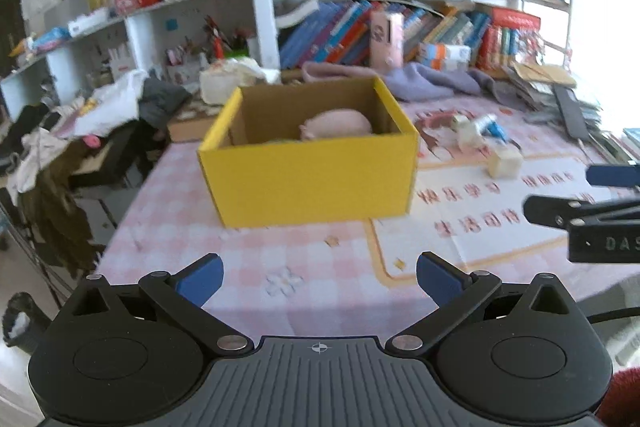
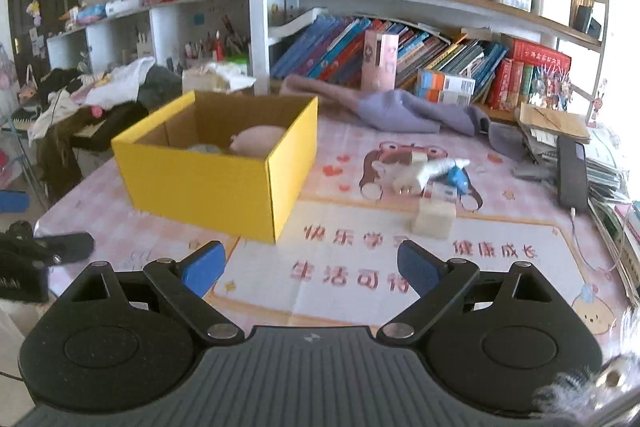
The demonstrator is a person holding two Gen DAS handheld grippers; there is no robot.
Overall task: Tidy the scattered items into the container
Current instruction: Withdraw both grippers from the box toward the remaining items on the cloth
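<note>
Matt yellow cardboard box with raw brown inside ahead of the fingers, glossy printed plastic cover on the worktop beneath them, soft lilac cloth beyond, matt black plastic gripper arms

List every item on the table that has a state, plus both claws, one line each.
Yellow cardboard box: open-topped, upright, partly filled.
Pink plush toy: inside the box.
Cream block: on the table, outside the box.
White and blue pile of small items: scattered on the table, outside the box.
Purple cloth: crumpled by the bookshelf.
Left claw: open, empty.
Right claw: open, empty.
</note>
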